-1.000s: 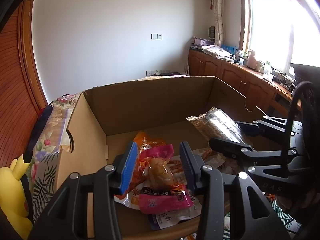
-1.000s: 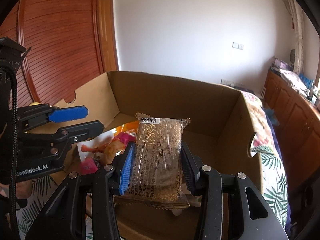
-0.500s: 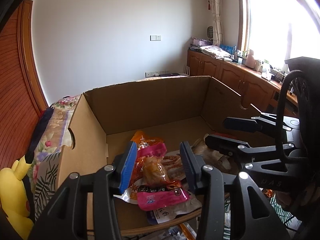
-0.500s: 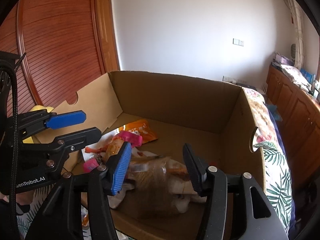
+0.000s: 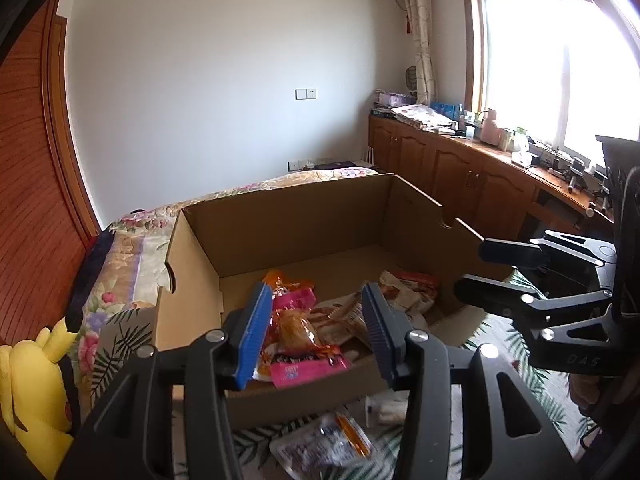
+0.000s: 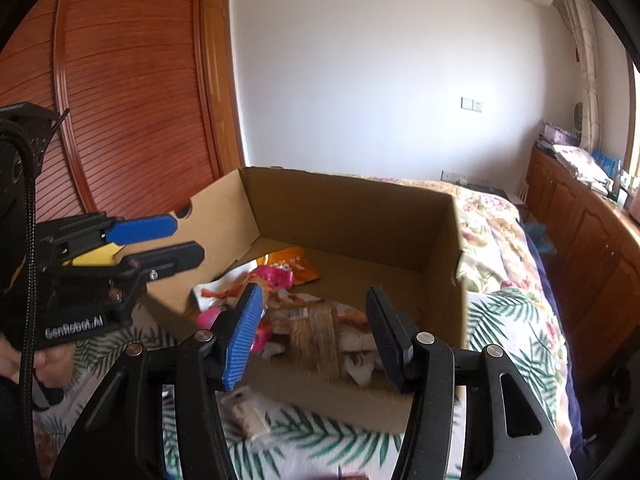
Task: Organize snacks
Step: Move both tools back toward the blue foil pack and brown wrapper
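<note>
An open cardboard box [image 5: 292, 216] [image 6: 352, 216] sits on a floral bedspread and holds several snack packets, among them pink-and-orange ones [image 5: 296, 320] [image 6: 276, 276] and a brown grain bar packet [image 6: 316, 332] lying near the box's front wall. My left gripper [image 5: 314, 336] is open and empty, above the box's near edge. My right gripper [image 6: 314, 336] is open and empty, just in front of the box; it also shows at the right of the left wrist view [image 5: 492, 268]. The left gripper shows in the right wrist view [image 6: 160, 240].
Loose snack packets lie on the bedspread in front of the box [image 5: 324, 444] [image 6: 244, 412]. A yellow plush toy [image 5: 32, 392] sits at the left. Wooden cabinets [image 5: 460, 176] line the right wall under the window. A wooden wardrobe [image 6: 120, 100] stands to the left.
My right gripper opened and let go of the grain bar packet, which dropped into the box. Both grippers pulled back and up from the box.
</note>
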`<action>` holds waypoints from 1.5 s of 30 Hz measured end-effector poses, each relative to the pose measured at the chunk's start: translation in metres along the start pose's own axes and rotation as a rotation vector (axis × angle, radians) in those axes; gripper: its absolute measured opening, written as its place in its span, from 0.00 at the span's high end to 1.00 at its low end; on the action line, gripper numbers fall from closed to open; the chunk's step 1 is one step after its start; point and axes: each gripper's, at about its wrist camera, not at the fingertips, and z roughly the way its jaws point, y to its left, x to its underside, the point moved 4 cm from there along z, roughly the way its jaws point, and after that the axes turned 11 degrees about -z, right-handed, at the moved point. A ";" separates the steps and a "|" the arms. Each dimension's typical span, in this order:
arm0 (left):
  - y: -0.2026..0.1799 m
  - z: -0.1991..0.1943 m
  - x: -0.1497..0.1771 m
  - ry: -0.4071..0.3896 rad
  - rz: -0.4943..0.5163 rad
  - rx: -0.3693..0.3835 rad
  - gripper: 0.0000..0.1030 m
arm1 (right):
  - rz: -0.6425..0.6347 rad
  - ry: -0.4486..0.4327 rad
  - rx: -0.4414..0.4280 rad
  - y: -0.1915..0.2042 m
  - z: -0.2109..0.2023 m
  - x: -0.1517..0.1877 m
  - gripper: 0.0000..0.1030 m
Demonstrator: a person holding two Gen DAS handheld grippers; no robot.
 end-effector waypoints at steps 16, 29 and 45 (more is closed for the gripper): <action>-0.025 -0.041 0.044 0.033 0.026 0.034 0.54 | 0.019 0.066 0.051 -0.005 -0.040 0.059 0.47; -0.027 -0.023 0.109 0.163 0.007 0.027 0.54 | 0.010 0.194 0.032 -0.003 -0.019 0.111 0.47; -0.027 -0.019 0.161 0.259 -0.010 0.064 0.54 | -0.069 0.329 0.005 0.002 0.013 0.145 0.57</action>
